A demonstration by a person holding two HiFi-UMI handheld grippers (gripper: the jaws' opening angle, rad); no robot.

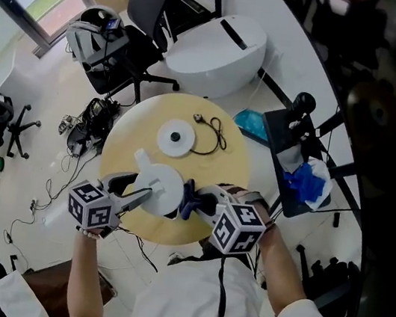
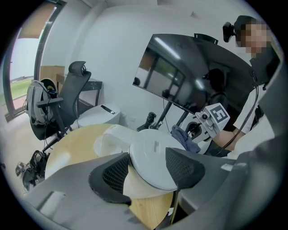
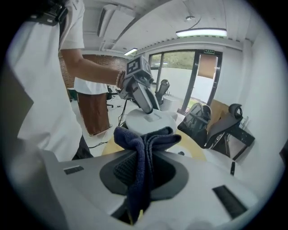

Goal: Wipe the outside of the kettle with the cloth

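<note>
Bracing the white kettle point(image 1: 159, 186) so that it is not sliding or turning under the rubbing, the left gripper point(image 2: 147, 162) is clamping its black, mesh-textured pads point(image 2: 112, 173) on either side of the rounded body, just below the flat lid. The kettle is sitting over the near part of the round wooden table point(image 1: 132, 123), well apart from its disc-shaped base point(image 1: 175, 138) and the thin dark cord point(image 1: 216, 131) beside it. Whether it is resting fully on the wood is not showing. The right gripper point(image 3: 144, 167) is pinching the dark blue cloth point(image 3: 143, 143) tightly between its jaws, letting a soft bunched fold stand out past the fingertips, probably so that fabric rather than hard plastic is meeting the shell. That fold is lying just beside the kettle's right flank, seemingly touching it. The cloth is looking thick, nubby and limp, while the kettle is looking smooth, matte and hard, with a short spout pointing away from the person.
</note>
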